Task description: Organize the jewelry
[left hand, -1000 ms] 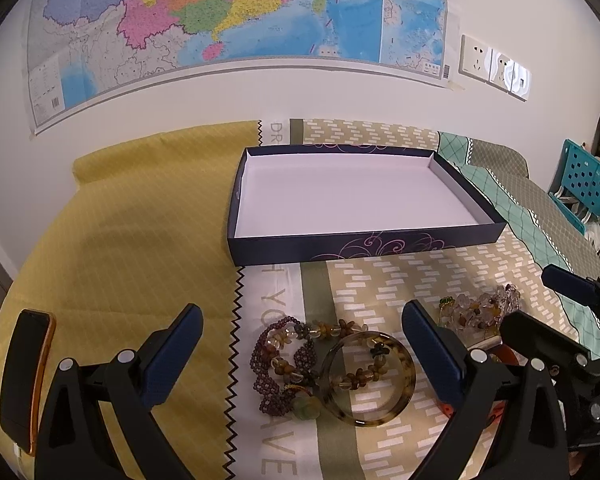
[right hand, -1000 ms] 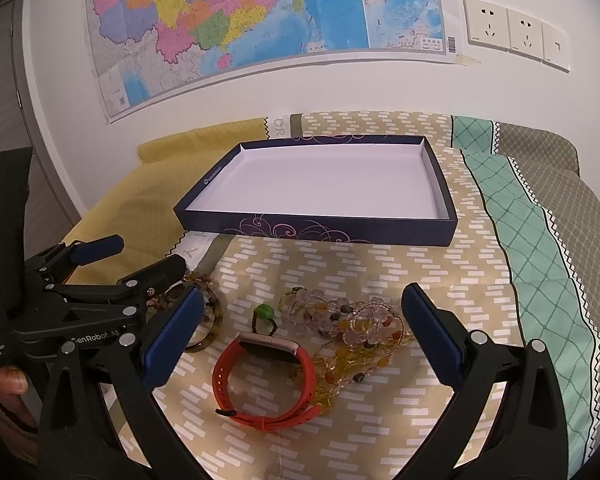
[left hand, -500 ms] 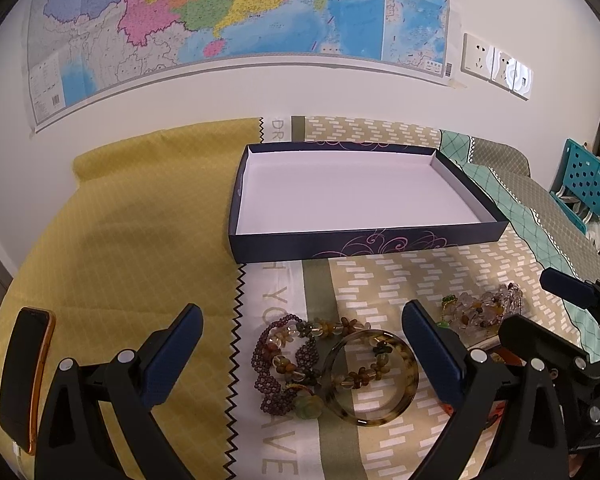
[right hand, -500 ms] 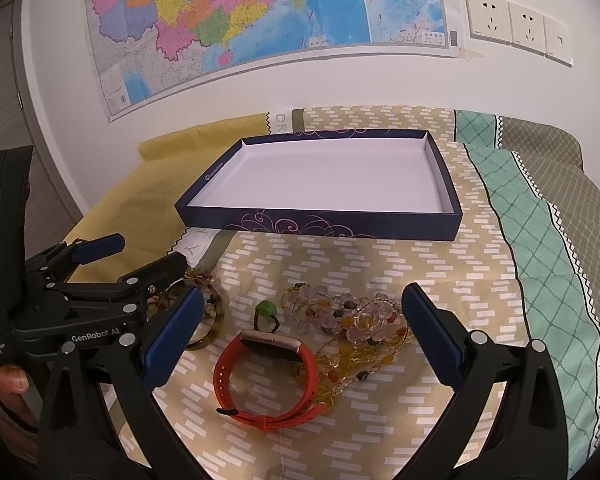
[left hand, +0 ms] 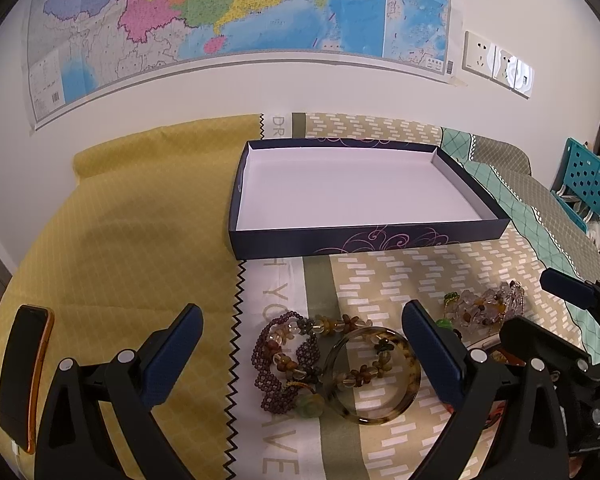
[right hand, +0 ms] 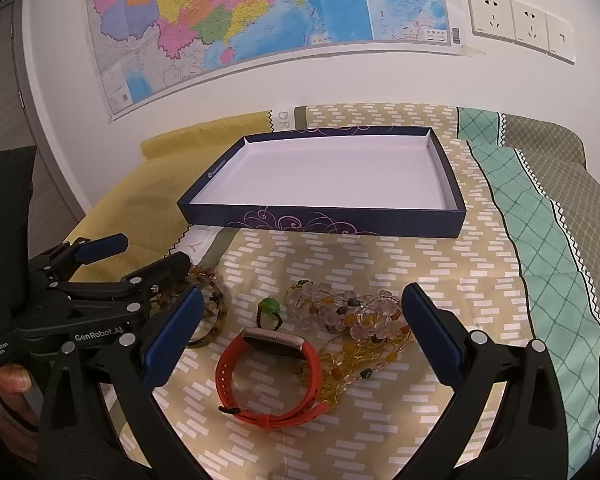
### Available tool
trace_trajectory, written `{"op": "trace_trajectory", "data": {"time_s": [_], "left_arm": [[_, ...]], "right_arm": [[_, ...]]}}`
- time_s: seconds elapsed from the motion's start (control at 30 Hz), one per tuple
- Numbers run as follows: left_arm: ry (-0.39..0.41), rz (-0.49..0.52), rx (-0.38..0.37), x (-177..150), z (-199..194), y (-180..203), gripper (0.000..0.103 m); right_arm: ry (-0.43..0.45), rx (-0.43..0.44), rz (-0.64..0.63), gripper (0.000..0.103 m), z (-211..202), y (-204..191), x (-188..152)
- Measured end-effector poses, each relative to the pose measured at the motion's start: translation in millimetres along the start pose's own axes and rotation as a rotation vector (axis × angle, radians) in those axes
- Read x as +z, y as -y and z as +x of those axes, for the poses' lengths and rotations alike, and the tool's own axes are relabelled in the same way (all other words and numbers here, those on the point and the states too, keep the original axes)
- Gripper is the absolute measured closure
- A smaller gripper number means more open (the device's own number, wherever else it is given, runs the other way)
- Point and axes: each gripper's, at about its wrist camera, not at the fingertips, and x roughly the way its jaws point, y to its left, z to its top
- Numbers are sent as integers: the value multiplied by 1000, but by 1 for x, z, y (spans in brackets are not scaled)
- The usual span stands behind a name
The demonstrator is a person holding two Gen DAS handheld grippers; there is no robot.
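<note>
A phone (left hand: 24, 376) in an orange case lies at the far left on the yellow part of the patterned cloth (left hand: 132, 248). Beside it, the left claw (left hand: 302, 356) hangs spread wide over a tangle of beaded bracelets (left hand: 288, 356) and a tortoiseshell bangle (left hand: 374, 374), which lie between its blue fingers (left hand: 172, 356) and touch neither. The bangle overlaps the beads; a pale green stone sits at their near edge. Farther right, the right claw (right hand: 302, 334) is also spread, empty, framing an orange watch (right hand: 270, 380) lying on its side, a green ring (right hand: 270, 308) and a heap of clear and amber beads (right hand: 348, 320), all just beside one another. Beyond both claws, a shallow navy tray (right hand: 324, 224) with a white floor stands near the wall, under a map (right hand: 260, 12).
</note>
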Motion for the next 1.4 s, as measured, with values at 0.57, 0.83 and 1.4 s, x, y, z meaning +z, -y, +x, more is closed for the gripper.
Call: {"op": "trace_trajectory", "data": {"time_s": [0.57,0.83,1.4], "left_arm": [[-12,-1,-8,1,3,1,7],[-21,8,-36,-3,6,0,7],[-55,175,-214,-17,1,-9,34]], "right_arm": [[-3,7,3,6,-1,-1,-3],[-14,2,2,6,-6,4,-8],[-153,85,-14,69,-5,6,-35]]}}
